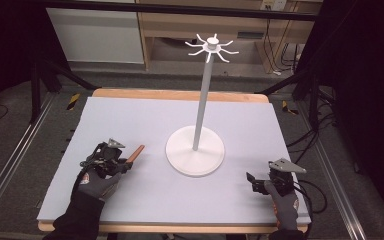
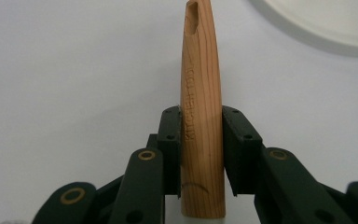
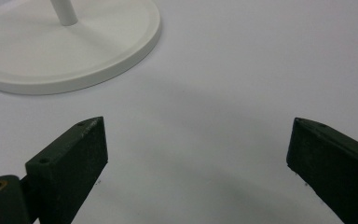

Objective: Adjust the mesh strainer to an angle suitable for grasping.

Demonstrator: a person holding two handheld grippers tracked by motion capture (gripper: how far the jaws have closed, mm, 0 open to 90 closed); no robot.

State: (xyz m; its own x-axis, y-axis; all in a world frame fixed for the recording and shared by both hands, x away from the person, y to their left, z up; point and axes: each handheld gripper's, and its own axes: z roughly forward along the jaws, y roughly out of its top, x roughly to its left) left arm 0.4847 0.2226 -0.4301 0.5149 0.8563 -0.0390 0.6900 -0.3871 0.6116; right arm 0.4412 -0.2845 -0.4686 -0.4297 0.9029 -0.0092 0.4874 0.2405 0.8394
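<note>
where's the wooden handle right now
The wooden handle is clamped in the left gripper at the near left of the table, its free end pointing toward the white stand's base.

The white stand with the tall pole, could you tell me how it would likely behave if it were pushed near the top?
The white stand would probably rock or tip: its thin pole rises high above the base. The wide round base should resist gentle nudges lower down. On the smooth mat it might slide instead.
</note>
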